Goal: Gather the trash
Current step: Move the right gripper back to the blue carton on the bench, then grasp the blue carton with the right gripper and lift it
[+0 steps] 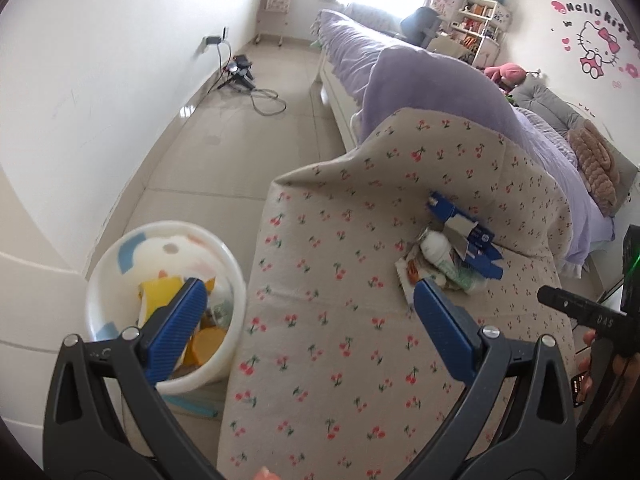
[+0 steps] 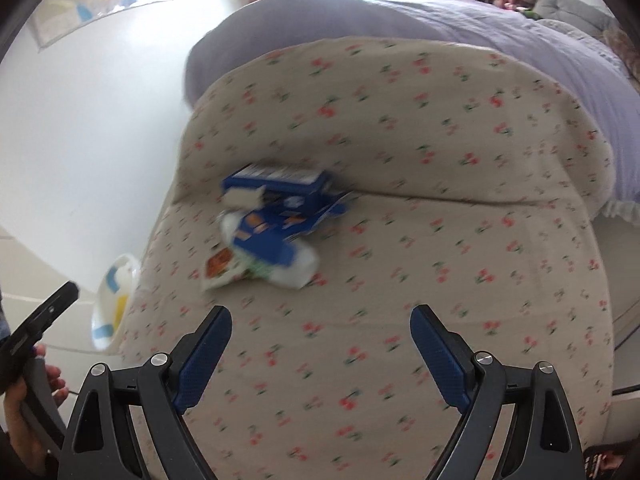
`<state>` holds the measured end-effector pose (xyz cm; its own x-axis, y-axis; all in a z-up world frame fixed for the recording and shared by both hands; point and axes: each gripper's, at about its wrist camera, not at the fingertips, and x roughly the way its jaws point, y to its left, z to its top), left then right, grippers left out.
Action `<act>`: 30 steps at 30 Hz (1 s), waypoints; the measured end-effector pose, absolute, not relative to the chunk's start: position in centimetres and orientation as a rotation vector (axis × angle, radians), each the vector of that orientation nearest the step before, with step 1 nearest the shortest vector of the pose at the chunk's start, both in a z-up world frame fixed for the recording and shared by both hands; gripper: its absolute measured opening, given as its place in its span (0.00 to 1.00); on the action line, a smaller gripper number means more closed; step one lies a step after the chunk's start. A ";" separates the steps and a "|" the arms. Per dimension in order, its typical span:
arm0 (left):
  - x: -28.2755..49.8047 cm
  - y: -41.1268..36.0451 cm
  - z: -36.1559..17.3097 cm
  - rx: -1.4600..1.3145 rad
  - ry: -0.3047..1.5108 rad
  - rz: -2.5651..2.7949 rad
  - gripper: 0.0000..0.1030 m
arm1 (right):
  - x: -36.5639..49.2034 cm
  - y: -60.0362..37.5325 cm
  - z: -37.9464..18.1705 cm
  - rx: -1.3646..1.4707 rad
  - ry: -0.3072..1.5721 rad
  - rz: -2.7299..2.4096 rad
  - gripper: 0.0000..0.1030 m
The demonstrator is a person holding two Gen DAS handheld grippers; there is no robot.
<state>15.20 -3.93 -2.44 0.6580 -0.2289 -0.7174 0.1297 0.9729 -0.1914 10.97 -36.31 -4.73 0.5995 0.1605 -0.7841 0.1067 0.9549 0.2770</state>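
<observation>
While both grippers stand wide apart and empty, the left gripper [image 1: 306, 300] hangs between the white bin [image 1: 240, 304] and the cherry-print sofa [image 1: 320, 360]; the right gripper [image 2: 322, 322] hovers above the seat, short of the trash pile [image 2: 272, 236] lying against the backrest.

Left gripper [image 1: 306, 290] fills the bottom of the left wrist view, jaws spread wide, nothing between the blue pads, pointing down at a slant. Right gripper [image 2: 321, 320] at the bottom of the right wrist view, jaws also wide apart and empty, tilted downward; view blurred. Left hand [image 2: 24, 404] at lower left of the right view wraps its handle. Right hand [image 1: 600, 364] partly visible at right edge of the left view, gripping its handle.
</observation>
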 end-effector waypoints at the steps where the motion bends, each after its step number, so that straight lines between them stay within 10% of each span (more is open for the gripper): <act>1: 15.5 -4.1 -2.5 -0.120 0.820 -0.204 1.00 | 11.3 -36.5 -4.7 0.304 0.923 0.025 1.00; 30: 19.7 -3.5 -4.3 -0.129 0.864 -0.161 1.00 | 23.8 -30.2 -5.2 0.303 0.970 0.019 1.00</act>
<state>19.68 -3.51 -4.26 0.6384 -0.1923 -0.7453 0.0882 0.9802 -0.1774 23.83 -30.16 -5.17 0.5684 0.1509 -0.8088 0.1183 0.9578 0.2619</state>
